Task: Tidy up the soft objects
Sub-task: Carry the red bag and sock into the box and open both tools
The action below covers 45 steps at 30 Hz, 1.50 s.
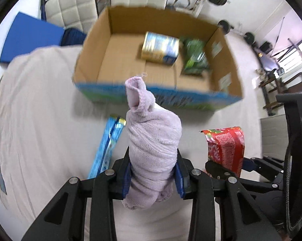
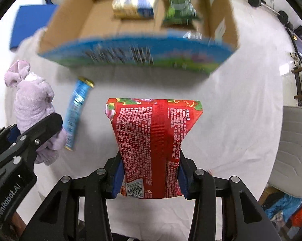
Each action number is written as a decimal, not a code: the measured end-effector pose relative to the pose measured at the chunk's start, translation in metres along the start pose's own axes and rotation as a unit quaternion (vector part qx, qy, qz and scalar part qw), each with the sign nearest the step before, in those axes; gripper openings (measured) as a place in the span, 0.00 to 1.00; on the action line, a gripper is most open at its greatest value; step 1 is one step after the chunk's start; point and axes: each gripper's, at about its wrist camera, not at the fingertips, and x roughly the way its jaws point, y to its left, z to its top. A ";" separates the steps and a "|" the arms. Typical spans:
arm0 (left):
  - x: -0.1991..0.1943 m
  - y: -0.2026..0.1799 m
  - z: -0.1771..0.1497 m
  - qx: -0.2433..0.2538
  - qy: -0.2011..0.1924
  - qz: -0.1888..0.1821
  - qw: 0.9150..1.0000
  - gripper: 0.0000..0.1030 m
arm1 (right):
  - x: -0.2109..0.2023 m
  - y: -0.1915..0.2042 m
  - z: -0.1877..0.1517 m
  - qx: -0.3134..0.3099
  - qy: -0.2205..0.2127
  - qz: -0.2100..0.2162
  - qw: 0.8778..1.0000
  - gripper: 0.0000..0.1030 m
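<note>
Flanking blue packet [image 2: 77, 112]: purple towel [image 1: 153, 146], red pack [image 2: 155, 138]

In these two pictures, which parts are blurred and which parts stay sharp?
Left wrist view: the cardboard box and the packs inside it are smeared by motion, while the lilac towel in the left gripper is sharp. Right wrist view: the box's printed front is badly smeared, but the red packet in the right gripper reads clearly. Both views curve at the edges.
</note>
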 end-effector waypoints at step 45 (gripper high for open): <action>0.139 0.067 0.220 -0.025 0.099 0.013 0.995 0.55 | 0.080 -0.032 0.207 0.071 0.029 -0.025 0.997 0.64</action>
